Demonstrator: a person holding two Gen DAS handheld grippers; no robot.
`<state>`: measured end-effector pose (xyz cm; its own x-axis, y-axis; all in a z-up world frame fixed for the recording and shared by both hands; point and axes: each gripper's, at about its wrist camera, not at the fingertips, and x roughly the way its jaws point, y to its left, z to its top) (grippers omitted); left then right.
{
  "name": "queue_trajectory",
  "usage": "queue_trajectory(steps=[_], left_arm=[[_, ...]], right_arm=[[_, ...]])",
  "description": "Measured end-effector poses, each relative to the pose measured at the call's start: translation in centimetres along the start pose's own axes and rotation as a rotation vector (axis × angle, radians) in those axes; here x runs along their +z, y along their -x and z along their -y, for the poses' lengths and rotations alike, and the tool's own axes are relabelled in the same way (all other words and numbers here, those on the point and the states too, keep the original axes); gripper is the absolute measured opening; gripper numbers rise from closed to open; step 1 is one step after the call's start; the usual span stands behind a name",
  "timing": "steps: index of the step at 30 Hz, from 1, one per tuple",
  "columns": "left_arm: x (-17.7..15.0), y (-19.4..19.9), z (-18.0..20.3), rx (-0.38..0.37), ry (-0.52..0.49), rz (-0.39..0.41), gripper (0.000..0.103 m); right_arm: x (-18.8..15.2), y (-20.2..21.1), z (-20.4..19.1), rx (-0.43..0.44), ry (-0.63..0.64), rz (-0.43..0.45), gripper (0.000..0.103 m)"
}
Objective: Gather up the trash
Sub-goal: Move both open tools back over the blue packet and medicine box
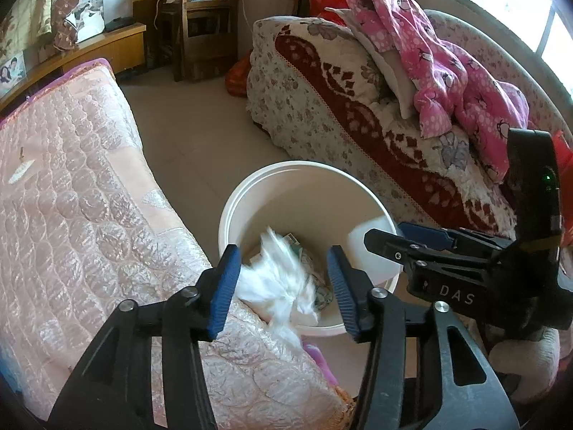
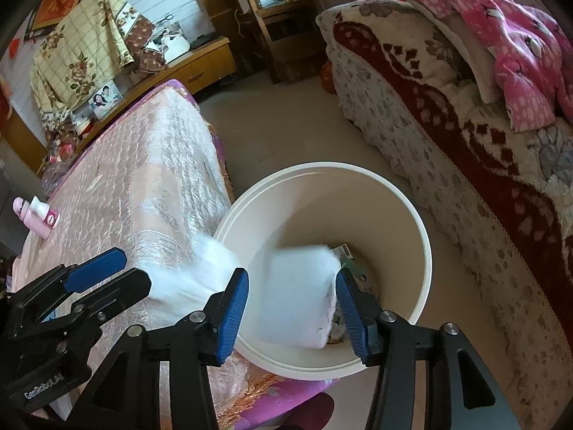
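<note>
A white round bin (image 1: 250, 186) stands on the floor between the table and the sofa; it also shows in the right wrist view (image 2: 426, 251). My left gripper (image 1: 284, 283) is open above its near rim, with a blurred white crumpled tissue (image 1: 279, 279) loose between the fingers, over the bin. My right gripper (image 2: 292, 304) is open over the bin, with a blurred white tissue (image 2: 297, 297) loose between its fingers. A second blurred tissue (image 2: 204, 268) shows by my left gripper (image 2: 107, 279). My right gripper (image 1: 404, 242) shows at the bin's right. Paper scraps (image 2: 343, 252) lie in the bin.
A table with a pink quilted cover (image 1: 71, 215) is to the left, with a pink bottle (image 2: 35, 216) on it. A sofa with a floral red cover (image 1: 358, 114) and pink clothing (image 1: 447, 71) is to the right. Wooden furniture (image 1: 200, 21) stands at the back.
</note>
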<state>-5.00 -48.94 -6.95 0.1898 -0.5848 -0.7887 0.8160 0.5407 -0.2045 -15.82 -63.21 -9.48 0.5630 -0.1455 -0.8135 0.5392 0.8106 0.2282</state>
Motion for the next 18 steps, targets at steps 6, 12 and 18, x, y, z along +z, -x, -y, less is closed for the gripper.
queue_trajectory(steps=[6,12,18], left_arm=[[-0.1,0.2,-0.1,0.004,0.006,-0.002,0.05],[-0.4,0.9,-0.5,0.014,0.009,0.004,0.05],[-0.6,2.1,-1.3,0.036,0.02,0.012,0.05]], right_arm=[[-0.1,0.0,-0.1,0.007,-0.007,-0.003,0.055],[-0.2,0.1,-0.7,0.006,0.002,-0.004,0.055],[-0.2,0.6,-1.9,0.002,0.031,0.004,0.055]])
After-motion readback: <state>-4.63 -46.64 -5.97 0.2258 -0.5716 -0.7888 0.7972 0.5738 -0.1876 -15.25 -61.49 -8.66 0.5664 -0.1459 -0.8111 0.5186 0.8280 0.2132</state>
